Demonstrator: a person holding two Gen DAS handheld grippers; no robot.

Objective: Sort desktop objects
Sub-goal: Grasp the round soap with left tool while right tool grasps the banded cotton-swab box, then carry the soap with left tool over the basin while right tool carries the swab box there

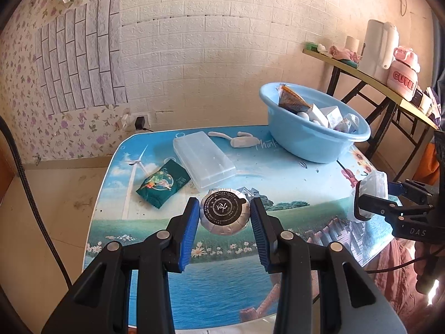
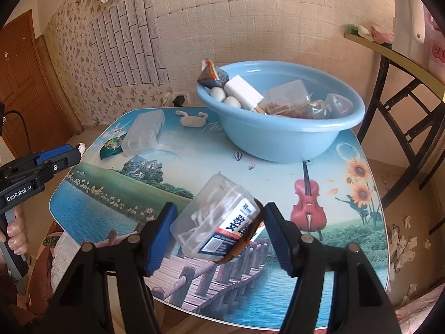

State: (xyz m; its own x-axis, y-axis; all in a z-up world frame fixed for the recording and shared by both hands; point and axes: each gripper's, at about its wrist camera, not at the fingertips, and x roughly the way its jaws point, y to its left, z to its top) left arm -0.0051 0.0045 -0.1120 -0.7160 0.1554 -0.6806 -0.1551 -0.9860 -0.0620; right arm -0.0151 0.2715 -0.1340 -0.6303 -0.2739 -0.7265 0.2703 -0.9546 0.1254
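The left gripper (image 1: 224,217) is closed on a round, flat puck wrapped in silver foil with a black circular label (image 1: 224,216), its blue pads pressing the puck's two sides and holding it clear above the near part of the table. The right gripper (image 2: 219,232) holds a clear plastic tub of white floss picks with a blue and white label (image 2: 215,226); the tub sits tilted between the blue pads, the left pad against its wall, while contact on the right side is partly hidden by a brown band, so how firmly that side presses cannot be told. Both are above a rounded table with a printed landscape top (image 2: 319,278) showing water, a wooden bridge, a violin and sunflowers. At the far right of the table stands a light blue plastic basin (image 2: 278,144), already holding a white box, white egg-shaped pieces, an orange packet and clear containers. To the far left lies a clear rectangular plastic case (image 1: 203,158), with a dark green sachet (image 1: 162,185) just near of it and a small white plush toy (image 1: 244,140) between the case and the basin.
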